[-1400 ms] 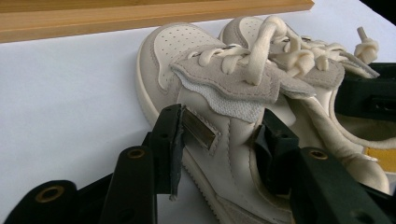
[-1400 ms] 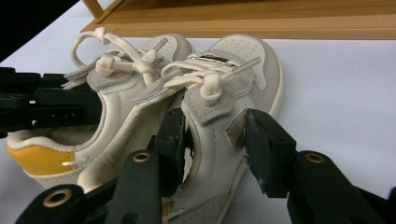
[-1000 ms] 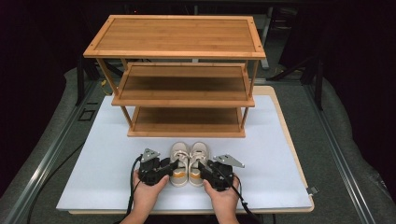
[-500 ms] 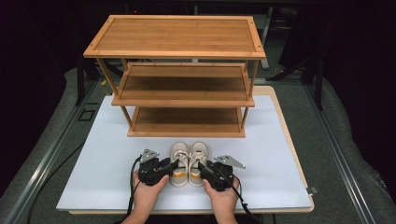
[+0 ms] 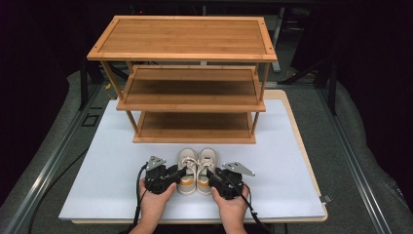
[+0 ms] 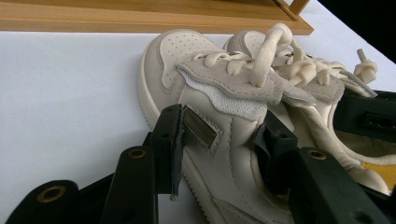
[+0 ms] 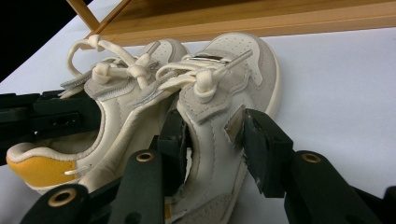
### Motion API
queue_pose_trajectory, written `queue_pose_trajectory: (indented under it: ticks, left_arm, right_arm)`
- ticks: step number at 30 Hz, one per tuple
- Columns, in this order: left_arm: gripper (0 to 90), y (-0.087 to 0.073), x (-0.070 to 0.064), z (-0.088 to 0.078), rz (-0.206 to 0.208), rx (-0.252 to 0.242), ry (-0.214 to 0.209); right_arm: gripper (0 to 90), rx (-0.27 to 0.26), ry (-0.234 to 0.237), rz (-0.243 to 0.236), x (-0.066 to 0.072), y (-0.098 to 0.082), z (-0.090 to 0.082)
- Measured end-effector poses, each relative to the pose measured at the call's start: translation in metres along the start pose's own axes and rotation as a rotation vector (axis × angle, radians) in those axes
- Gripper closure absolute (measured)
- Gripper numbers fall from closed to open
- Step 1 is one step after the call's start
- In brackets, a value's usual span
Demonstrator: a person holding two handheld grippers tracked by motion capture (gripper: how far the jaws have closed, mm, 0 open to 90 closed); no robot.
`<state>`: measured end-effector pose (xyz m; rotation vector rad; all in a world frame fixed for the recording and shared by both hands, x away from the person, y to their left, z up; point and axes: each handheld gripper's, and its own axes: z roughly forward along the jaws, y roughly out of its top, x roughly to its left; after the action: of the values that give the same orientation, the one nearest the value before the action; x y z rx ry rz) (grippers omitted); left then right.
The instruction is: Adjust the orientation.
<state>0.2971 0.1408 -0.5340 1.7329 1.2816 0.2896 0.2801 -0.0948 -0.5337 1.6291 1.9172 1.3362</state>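
Standing at upper centre of the high view: three-tier wooden shoe rack (image 5: pixel 187 78), all shelves bare. Lying below it: white surface (image 5: pixel 97 170). Resting side by side at lower centre, just in front of the bottom shelf, toes toward the rack: left shoe (image 5: pixel 187 165) and right shoe (image 5: pixel 206 165), cream with yellow heel lining. Straddling the left shoe at mid-length: left hand-held gripper (image 6: pixel 224 135), jaws just closing, pads touching or nearly touching both flanks; firm clamp cannot be confirmed. Straddling the right shoe likewise: right hand-held gripper (image 7: pixel 212 135), jaws just closing, pads at both sides. Judged stage: early, grasp under way. Not yet done: lift, transfer, placement of both shoes on a shelf.
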Motion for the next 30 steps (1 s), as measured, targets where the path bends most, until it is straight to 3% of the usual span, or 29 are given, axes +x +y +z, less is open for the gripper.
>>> queue_pose_trajectory:
  ticks: [3,9,12,14,16,19,24,30]
  left_arm:
    - [57.8,0.0,0.0003,0.0,0.001,0.0,-0.002]
    - [57.8,-0.0003,0.0013,-0.0005,0.014,0.003,-0.004]
    - [57.6,-0.0001,0.0016,-0.0007,0.019,0.006,-0.004]
    - [57.6,-0.0003,0.0002,-0.0007,0.016,0.005,0.007]
    - [57.7,-0.0008,-0.0018,-0.0004,0.005,-0.005,0.016]
    - [58.7,-0.0005,-0.0029,-0.0006,0.011,-0.005,0.022]
    - [59.2,-0.0005,-0.0029,-0.0006,0.007,-0.005,0.02]
    - [60.0,-0.0006,-0.0033,-0.0005,0.003,-0.007,0.021]
  right_arm:
    - [61.4,-0.011,-0.015,-0.003,0.0006,-0.0006,0.0005]
    - [61.3,-0.004,0.0,-0.027,0.0001,0.0,-0.0005]
    - [61.1,-0.009,-0.022,-0.026,0.0013,-0.0006,-0.0006]
    - [60.8,-0.015,-0.008,-0.053,0.0008,-0.0005,-0.0004]
    - [60.8,-0.017,-0.026,-0.053,0.0017,-0.0007,-0.0003]
    - [61.2,-0.027,-0.011,-0.045,0.0013,-0.0016,-0.0005]
    - [61.4,-0.043,-0.036,-0.052,0.0039,-0.0021,0.0001]
    - [63.1,-0.033,-0.028,-0.038,0.0045,-0.0013,-0.0001]
